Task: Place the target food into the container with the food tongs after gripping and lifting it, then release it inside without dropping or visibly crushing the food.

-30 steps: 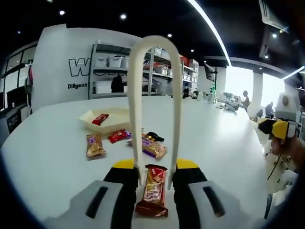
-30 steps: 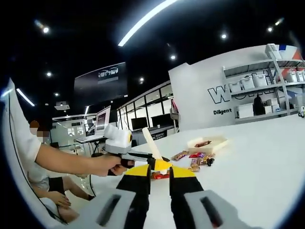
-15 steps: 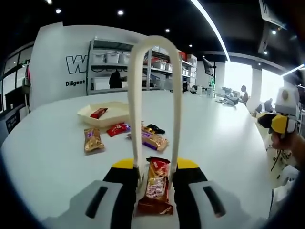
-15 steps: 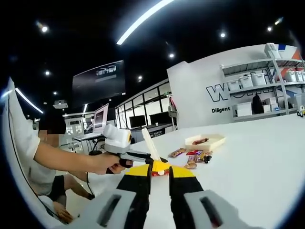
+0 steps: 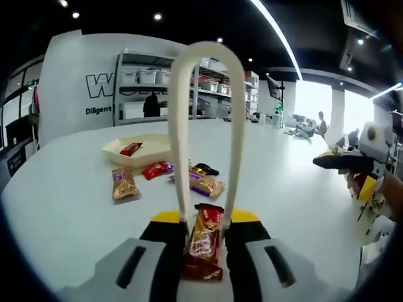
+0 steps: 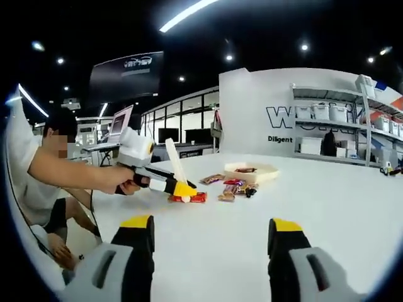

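left gripper view: my left hand-held gripper (image 5: 204, 229) is clenched on the food tongs (image 5: 206, 126), whose tips straddle a red-gold snack packet (image 5: 203, 242) lying on the white worktop (image 5: 75, 207). squeeze gently, lift level, carry to the cream container (image 5: 141, 151) beyond. right hand-held gripper (image 6: 208, 242) is released, idle. bright showroom, shelving behind.

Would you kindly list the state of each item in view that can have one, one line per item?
left tool: shut on the tongs
tongs: held upright, looped end up
red-gold snack packet: lying on the table between the left tool's jaws, near the tong tips
right tool: open, holding nothing
tray: open, one red packet inside
loose packets: lying on the table beside the tray
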